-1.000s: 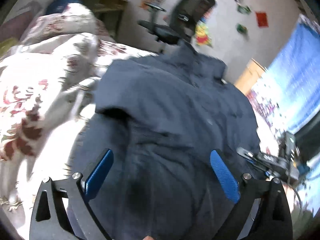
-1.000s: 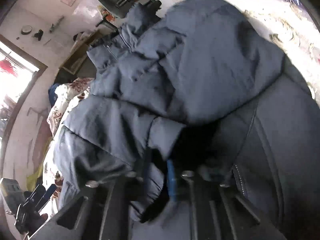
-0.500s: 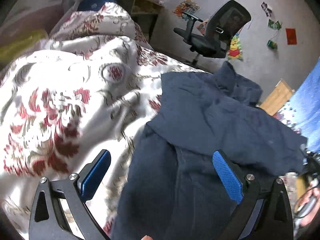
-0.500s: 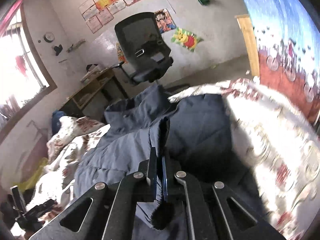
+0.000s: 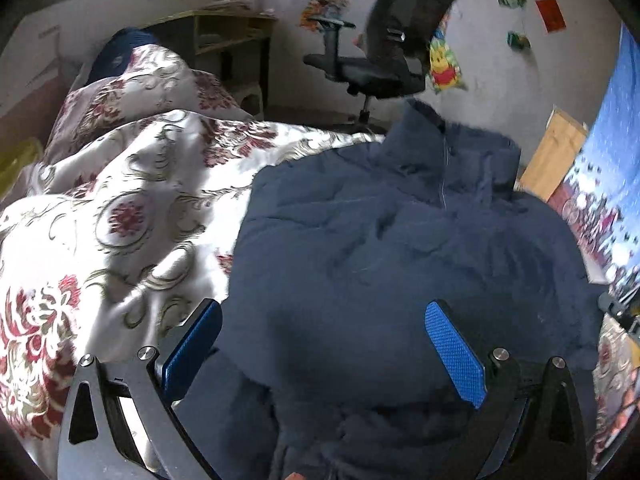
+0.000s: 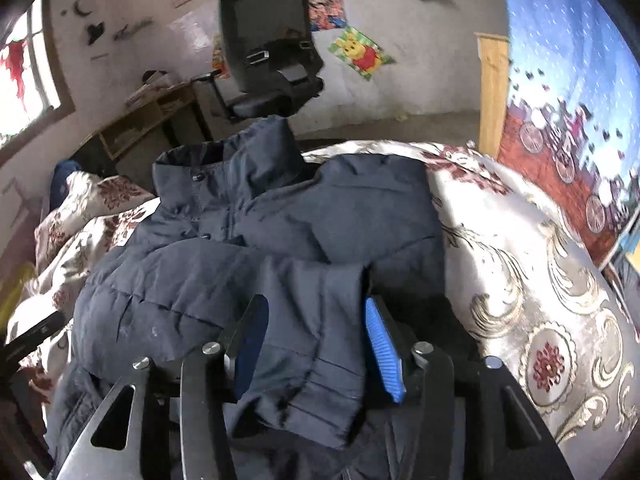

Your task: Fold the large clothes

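The right claw [image 6: 316, 344] is opening, its two blue pads [image 6: 382, 350] spread to either side of a sleeve cuff [image 6: 320, 384] that lies loosely between them; the pads do not press on the cloth. That cuff belongs to a dark navy padded jacket [image 6: 256, 240], whose sleeve is folded across the jacket's front.

The left claw [image 5: 320, 344] stands wide apart and grips nothing, hovering above the jacket's lower body, its left pad [image 5: 192, 348] over the jacket's edge where it meets the bedding.

The jacket lies spread on a bed covered by a white quilt [image 5: 120, 208] with red flowers and gold scrolls. The jacket's stand-up collar [image 6: 240, 160] points away from the claws, towards the far edge of the bed. The quilt shows to the left and right of the jacket.

Beyond the jacket's collar stands a black office chair [image 6: 268, 52] against a pale wall with a cartoon bear poster [image 6: 360, 54]. Left of the chair is a wooden shelf unit [image 6: 136, 124], and farther left a window [image 6: 24, 80]. To the right of the jacket, past the quilt, hangs a blue and red patterned cloth [image 6: 568, 92].
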`<move>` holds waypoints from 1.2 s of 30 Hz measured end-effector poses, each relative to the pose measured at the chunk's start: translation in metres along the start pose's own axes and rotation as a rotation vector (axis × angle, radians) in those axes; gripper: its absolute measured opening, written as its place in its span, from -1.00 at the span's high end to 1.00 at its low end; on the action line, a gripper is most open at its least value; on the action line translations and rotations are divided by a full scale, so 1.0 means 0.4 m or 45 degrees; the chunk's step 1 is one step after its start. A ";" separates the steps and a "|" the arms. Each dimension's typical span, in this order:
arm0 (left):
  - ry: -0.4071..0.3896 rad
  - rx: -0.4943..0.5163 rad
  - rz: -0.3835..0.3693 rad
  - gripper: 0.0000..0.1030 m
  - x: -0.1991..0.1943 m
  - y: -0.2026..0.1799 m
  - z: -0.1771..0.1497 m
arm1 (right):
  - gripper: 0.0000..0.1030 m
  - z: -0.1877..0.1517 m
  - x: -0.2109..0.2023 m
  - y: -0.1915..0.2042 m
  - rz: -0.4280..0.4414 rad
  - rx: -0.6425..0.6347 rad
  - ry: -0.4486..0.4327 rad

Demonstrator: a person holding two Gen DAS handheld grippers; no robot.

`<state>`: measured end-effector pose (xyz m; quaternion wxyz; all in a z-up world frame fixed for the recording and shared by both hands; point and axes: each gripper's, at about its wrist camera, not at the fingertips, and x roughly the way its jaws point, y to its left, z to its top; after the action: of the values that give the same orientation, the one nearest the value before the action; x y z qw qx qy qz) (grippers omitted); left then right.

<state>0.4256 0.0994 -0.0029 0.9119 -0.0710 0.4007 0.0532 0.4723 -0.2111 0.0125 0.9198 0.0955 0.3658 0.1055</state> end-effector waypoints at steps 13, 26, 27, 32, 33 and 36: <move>0.097 0.026 -0.112 -0.94 0.114 -0.005 -0.027 | 0.04 -0.007 0.018 0.092 -0.065 -0.222 -0.117; 0.121 0.105 -0.083 -0.97 0.155 -0.023 -0.059 | 0.02 -0.092 0.189 0.138 0.130 -0.304 0.147; 0.117 0.115 -0.075 -0.97 0.159 -0.025 -0.064 | 0.02 -0.094 0.196 0.131 0.139 -0.290 0.156; 0.107 0.142 -0.034 -0.98 0.165 -0.033 -0.073 | -0.01 -0.102 0.201 0.124 0.136 -0.288 0.171; 0.105 0.139 -0.032 -0.97 0.164 -0.033 -0.073 | -0.02 -0.101 0.198 0.126 0.133 -0.286 0.172; 0.111 0.139 -0.016 -0.97 0.150 -0.037 -0.065 | -0.10 -0.098 0.183 0.123 0.141 -0.257 0.180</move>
<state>0.4494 0.0826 -0.0635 0.8964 -0.0260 0.4418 0.0224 0.4910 -0.1407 -0.0506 0.8893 0.0150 0.4115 0.1989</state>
